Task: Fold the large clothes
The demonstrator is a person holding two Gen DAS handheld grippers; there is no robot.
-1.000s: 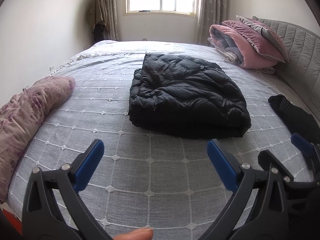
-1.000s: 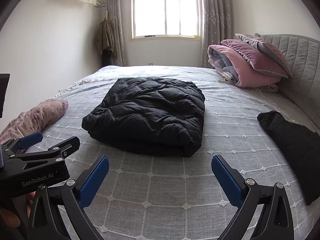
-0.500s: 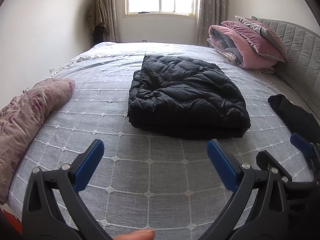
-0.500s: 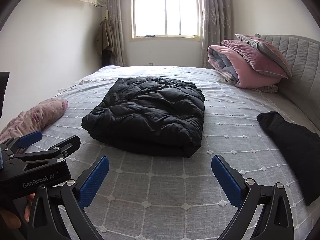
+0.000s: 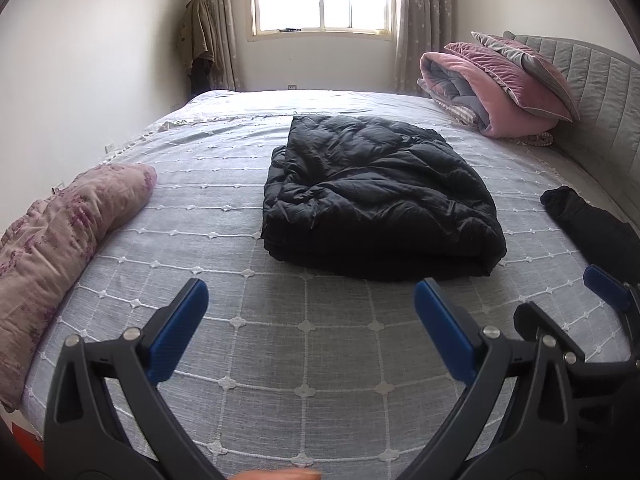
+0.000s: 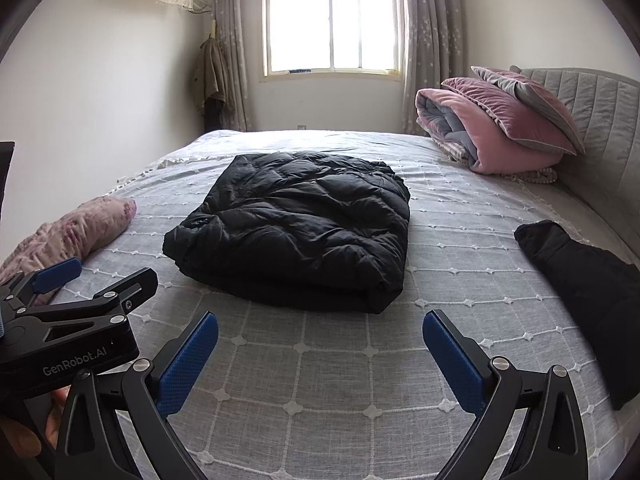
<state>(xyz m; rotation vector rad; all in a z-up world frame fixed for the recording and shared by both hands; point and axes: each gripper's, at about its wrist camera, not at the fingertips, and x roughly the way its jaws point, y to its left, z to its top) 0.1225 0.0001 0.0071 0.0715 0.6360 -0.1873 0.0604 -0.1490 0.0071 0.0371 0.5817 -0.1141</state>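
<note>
A black puffer jacket [image 5: 380, 196] [image 6: 296, 228] lies folded into a thick rectangle in the middle of the bed. My left gripper [image 5: 312, 304] is open above the grey bedspread, short of the jacket's near edge, with nothing between its blue pads. My right gripper [image 6: 320, 336] is open too, likewise nearer than the jacket and holding nothing. In the right wrist view the left gripper [image 6: 84, 276] shows at the lower left. The left wrist view catches part of the right gripper [image 5: 608, 292] at its right edge.
A second black garment [image 5: 592, 228] [image 6: 584, 276] lies at the bed's right side. A floral pink pillow [image 5: 64, 232] rests on the left edge. Rolled pink quilts and cushions [image 6: 500, 128] are stacked by the grey headboard [image 6: 600, 120]. Behind the bed is a window [image 6: 332, 24].
Both grippers have tilted up slightly and drawn back a little from the jacket; they stay open. The jacket has not moved.
</note>
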